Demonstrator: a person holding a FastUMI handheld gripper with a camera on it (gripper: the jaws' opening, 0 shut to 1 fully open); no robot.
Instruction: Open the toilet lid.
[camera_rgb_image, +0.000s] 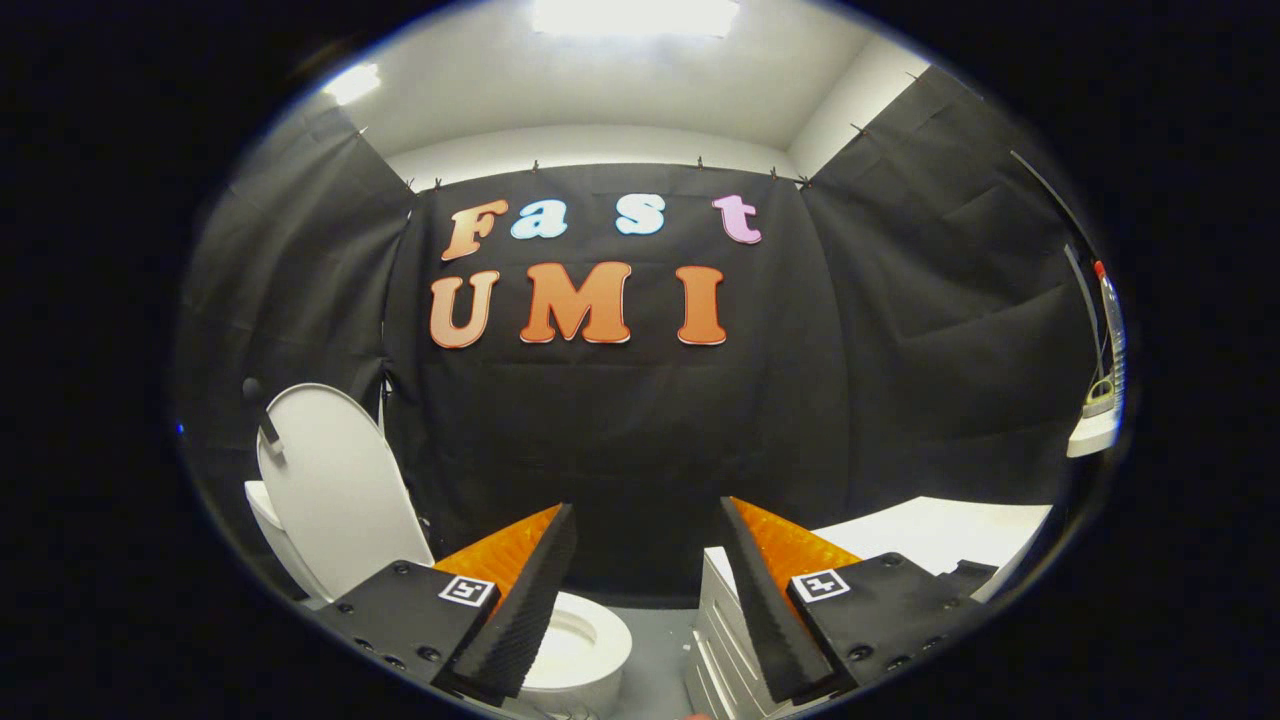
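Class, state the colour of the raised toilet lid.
White: the toilet lid stands upright beyond the open claw, clearest in the gripper view.

One white ceramic toilet (575, 650) with one raised white oval lid (335, 490); one white drawer cabinet (725, 650); one clear red-capped bottle (1110, 330); two black-padded orange fingers (520, 590).
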